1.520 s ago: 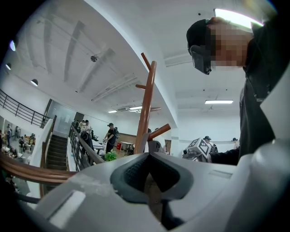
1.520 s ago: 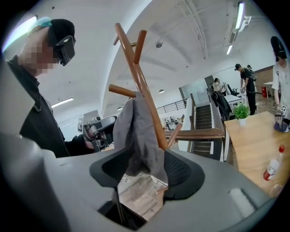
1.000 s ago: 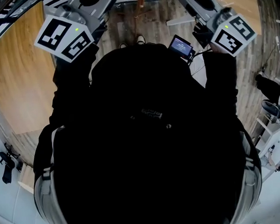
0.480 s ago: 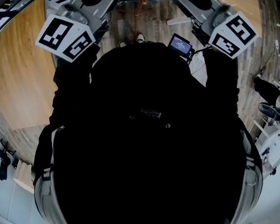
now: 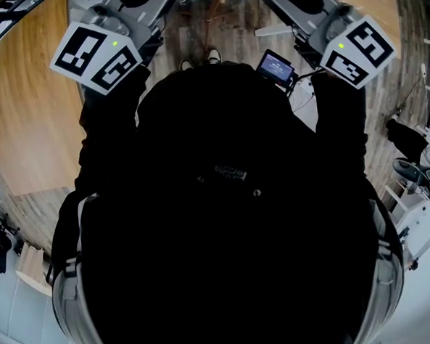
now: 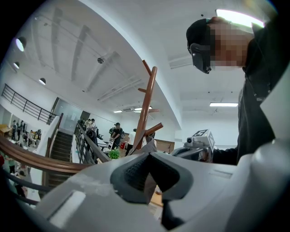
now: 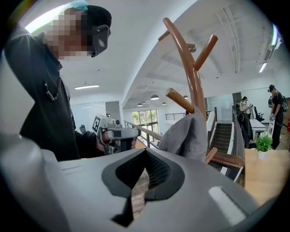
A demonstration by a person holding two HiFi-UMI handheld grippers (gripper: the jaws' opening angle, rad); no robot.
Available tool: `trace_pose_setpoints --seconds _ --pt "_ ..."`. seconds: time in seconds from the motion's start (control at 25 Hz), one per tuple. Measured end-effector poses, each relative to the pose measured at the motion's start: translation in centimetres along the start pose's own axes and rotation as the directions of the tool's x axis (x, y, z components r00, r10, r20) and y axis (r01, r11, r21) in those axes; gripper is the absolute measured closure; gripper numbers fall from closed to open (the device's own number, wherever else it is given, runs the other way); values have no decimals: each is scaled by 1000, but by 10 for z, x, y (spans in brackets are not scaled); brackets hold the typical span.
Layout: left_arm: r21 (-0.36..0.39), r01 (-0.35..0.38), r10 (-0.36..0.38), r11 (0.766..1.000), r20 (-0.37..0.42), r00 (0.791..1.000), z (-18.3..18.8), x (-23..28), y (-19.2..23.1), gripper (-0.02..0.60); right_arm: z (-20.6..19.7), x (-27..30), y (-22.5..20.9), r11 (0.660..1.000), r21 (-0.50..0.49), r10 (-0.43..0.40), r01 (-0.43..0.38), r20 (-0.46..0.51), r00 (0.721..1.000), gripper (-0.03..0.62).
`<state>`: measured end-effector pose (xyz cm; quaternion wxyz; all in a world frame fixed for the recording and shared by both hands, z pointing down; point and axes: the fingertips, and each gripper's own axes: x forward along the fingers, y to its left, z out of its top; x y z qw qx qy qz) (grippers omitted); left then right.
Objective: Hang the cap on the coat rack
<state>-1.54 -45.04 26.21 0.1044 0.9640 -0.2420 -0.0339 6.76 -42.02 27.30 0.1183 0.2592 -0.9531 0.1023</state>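
Grey fabric cap is hanging on a lower peg of the wooden coat rack, looking soft and light, probably best pinched at its edge, while the left gripper and right gripper are sitting closed and empty.

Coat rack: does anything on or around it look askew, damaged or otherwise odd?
Nothing stands out. The grey cap hangs from the coat rack, which looks intact; its lean seems to come from the wide-angle view.
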Motion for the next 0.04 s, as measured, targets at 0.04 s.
trace_pose_setpoints --seconds 0.04 --pt "-7 2 -2 1000 1 1000 0 -1 0 577 0 1 0 1000 0 1 -1 -1 1000 586"
